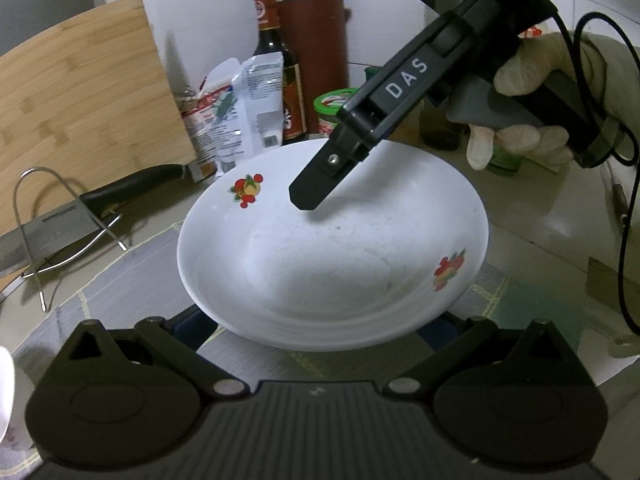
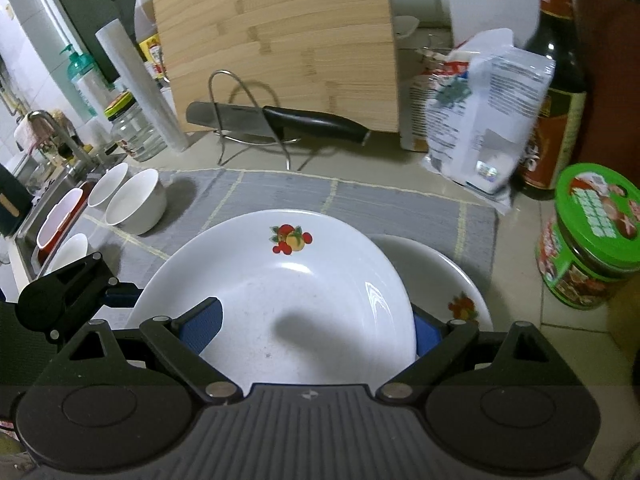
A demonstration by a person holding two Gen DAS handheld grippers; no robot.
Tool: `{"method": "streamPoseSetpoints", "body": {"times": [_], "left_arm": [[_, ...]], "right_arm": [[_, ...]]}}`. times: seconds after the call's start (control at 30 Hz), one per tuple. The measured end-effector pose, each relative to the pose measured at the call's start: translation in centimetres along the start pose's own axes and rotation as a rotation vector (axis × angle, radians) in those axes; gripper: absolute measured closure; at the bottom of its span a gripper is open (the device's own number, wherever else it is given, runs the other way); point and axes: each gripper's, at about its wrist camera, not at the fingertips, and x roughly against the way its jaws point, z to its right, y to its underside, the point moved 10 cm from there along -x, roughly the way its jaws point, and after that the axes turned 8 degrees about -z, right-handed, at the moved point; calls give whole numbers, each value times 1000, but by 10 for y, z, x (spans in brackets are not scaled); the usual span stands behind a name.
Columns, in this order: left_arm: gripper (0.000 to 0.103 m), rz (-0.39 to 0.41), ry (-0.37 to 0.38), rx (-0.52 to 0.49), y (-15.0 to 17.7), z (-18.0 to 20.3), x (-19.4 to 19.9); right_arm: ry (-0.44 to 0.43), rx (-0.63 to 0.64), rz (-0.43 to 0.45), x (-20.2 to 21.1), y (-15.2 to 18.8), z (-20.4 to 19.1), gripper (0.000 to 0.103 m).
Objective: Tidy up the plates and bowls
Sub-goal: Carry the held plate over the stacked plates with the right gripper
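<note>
A white deep plate (image 1: 320,264) with fruit prints hangs tilted above the grey mat (image 1: 120,280). My left gripper (image 1: 316,320) has its wide jaws around the near rim, and the pads are mostly hidden beneath it. In the right wrist view the same plate (image 2: 288,300) sits wedged between the blue pads of my right gripper (image 2: 308,320). The left gripper (image 2: 116,290) meets its left rim. A gloved hand (image 1: 528,68) holds the right gripper, and one of its fingers (image 1: 308,196) reaches over the far rim. A second fruit-print plate (image 2: 452,280) lies on the mat below. Three white bowls (image 2: 136,204) stand at the mat's left.
A knife on a wire rack (image 2: 256,120) lies before a leaning bamboo cutting board (image 2: 280,40). A plastic bag (image 2: 480,120), a dark sauce bottle (image 2: 560,100) and a green-lidded jar (image 2: 592,236) crowd the right. The sink (image 2: 40,208) runs along the far left.
</note>
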Motion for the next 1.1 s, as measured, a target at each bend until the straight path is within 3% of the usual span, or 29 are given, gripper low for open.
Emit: {"method": "streamPoseSetpoints", "body": {"times": [1.1], "left_arm": [[0, -56, 101, -55, -12, 17, -35]], "right_arm": [[53, -108, -34, -8, 26, 42, 6]]}}
